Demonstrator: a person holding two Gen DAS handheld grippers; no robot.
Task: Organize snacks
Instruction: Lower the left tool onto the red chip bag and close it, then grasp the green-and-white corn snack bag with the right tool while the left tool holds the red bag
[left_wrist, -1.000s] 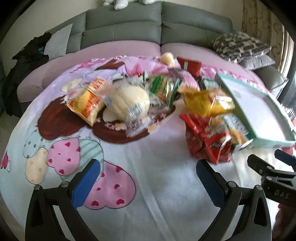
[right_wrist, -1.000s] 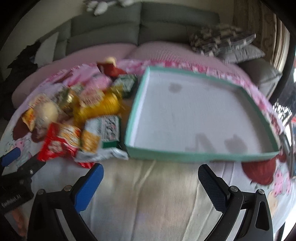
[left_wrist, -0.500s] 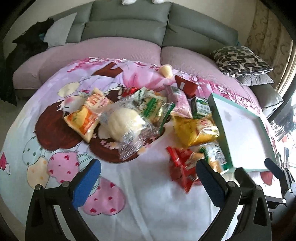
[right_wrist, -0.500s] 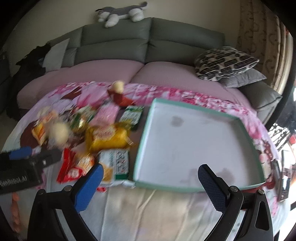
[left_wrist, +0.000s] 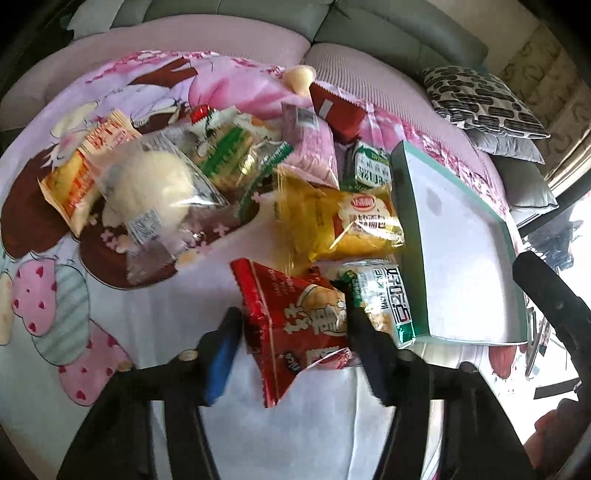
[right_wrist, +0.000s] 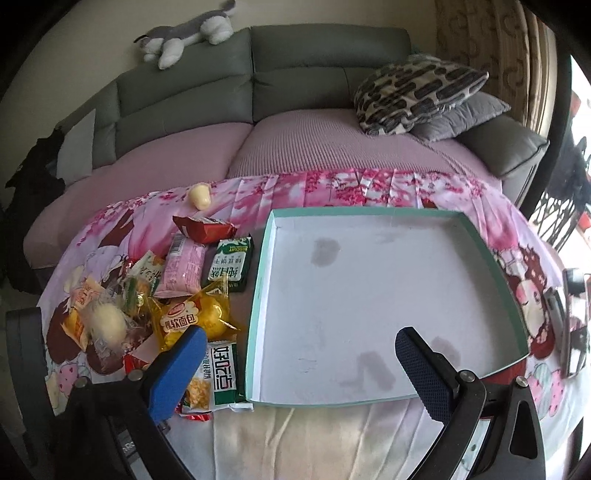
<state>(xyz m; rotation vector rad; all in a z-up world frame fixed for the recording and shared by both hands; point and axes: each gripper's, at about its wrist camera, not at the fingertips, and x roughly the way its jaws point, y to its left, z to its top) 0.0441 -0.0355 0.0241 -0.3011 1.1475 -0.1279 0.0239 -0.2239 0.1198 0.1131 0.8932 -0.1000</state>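
A pile of snack packets lies on a printed cloth left of an empty teal-rimmed white tray (left_wrist: 402, 192) (right_wrist: 258, 295). My left gripper (left_wrist: 295, 332) has its blue pads on either side of a red snack packet (left_wrist: 291, 325) at the pile's near edge; the jaws have narrowed around it. A green-and-white packet (left_wrist: 388, 299) (right_wrist: 218, 376) leans against the tray's near left corner. A yellow bread packet (left_wrist: 351, 221) (right_wrist: 188, 321) lies behind it. My right gripper (right_wrist: 299, 354) is open and empty, hovering above the tray's near edge.
Further packets lie behind: a clear-wrapped bun (left_wrist: 155, 184), an orange packet (left_wrist: 85, 162), a pink packet (right_wrist: 184, 269), a green biscuit packet (right_wrist: 229, 264) and a dark red packet (right_wrist: 203, 229). A grey sofa (right_wrist: 258, 92) with cushions (right_wrist: 417, 92) stands behind.
My left gripper has dropped down and forward onto the red packet and its jaws have narrowed around it. My right gripper has risen and pulled back over the tray's near edge.
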